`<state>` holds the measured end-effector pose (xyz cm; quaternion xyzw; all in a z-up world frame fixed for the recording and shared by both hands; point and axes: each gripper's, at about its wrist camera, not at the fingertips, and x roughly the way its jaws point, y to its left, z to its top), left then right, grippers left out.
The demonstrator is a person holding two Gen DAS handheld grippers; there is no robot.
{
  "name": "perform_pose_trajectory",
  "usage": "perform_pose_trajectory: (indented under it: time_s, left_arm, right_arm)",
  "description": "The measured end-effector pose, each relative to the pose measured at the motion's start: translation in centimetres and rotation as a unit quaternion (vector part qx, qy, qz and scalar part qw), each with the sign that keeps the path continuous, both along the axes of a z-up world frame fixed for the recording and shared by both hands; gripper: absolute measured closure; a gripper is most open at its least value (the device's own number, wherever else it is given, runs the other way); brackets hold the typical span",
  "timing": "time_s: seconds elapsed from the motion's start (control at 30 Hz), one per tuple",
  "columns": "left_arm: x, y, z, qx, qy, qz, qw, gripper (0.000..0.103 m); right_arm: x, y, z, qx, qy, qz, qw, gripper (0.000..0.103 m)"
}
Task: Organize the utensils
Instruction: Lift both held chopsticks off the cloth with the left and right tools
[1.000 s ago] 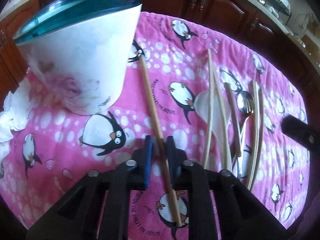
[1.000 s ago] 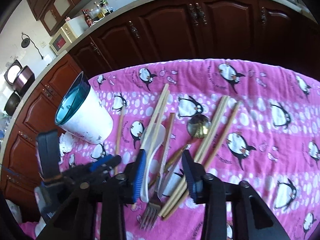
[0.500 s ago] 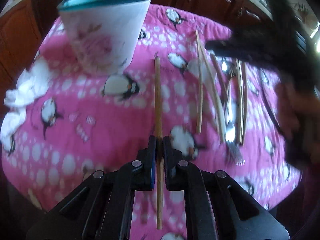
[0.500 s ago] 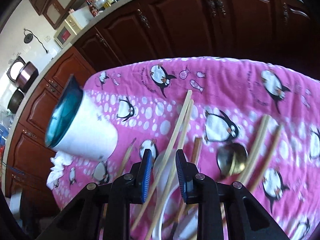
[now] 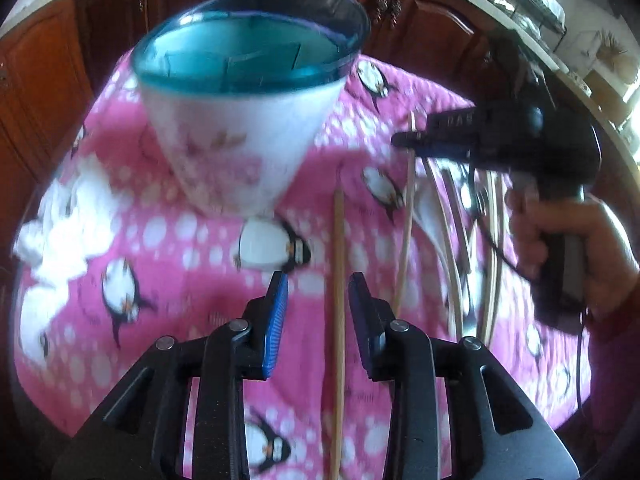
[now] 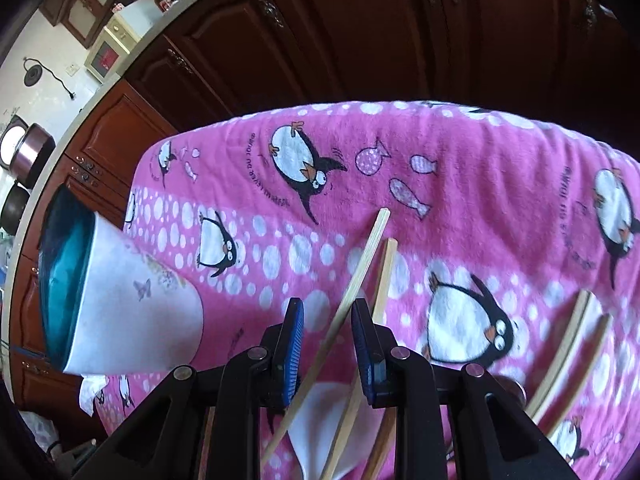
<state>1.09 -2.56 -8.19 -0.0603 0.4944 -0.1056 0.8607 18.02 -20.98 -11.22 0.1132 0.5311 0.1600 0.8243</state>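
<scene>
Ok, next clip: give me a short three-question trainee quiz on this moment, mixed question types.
1. True or false: the left gripper is shut on the single chopstick.
2. Multiple choice: where does the blue-rimmed cup stand in the left wrist view? A) to the left of the single chopstick B) to the right of the utensil pile C) on top of the white spoon
3. Fill in: the pale chopstick runs between the fingers of the ____ gripper.

Key: 1 false, its jaws are open around it. 2 A. 3 right.
</scene>
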Motion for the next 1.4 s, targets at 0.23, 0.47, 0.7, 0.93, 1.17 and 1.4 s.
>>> perform_pose_trajectory:
  time_s: [0.23,0.47,0.7,0.93,1.17,1.4]
  left_arm:
    - [2.6,-1.9,-1.4,0.024,0.009,0.002,0.9997,0.072]
    - [4.5,-3.0,-3.3,0.038,0.031,0.012,0.9987,0.082]
    - [4.3,-3.8,-2.7,0.039,0.037,-0.012,0.9985,0.097]
    - [0.4,-0.4,2.0,-0.04,0.009,-0.035,0.9985,0.097]
    - [-2.2,1.6,6.5,-0.063,-0.029,-0.035,0.9969,0.097]
    - [-3.5,2.5,9.8,-0.07,-0.067,-0.04,0.9945,0.097]
  right_arm:
    - [1.2,-0.8,-0.4,0.033,0.006,-0.02,0.999,0.081]
    - [-0.7,-1.4,0.8,0.034,-0.013,0.004,0.999,0.094]
    - [-4.0,-2.0,2.9,0.048,-0.033,0.026,0.998,0.096]
    - [-8.6,-2.7,6.0,0.067,-0.068,0.038,0.995,0.096]
    - [-11.8,-2.7,9.2,0.076,-0.101,0.044,0.991,0.098]
    - [-12.7,-1.9,10.8,0.052,-0.121,0.052,0.99,0.099]
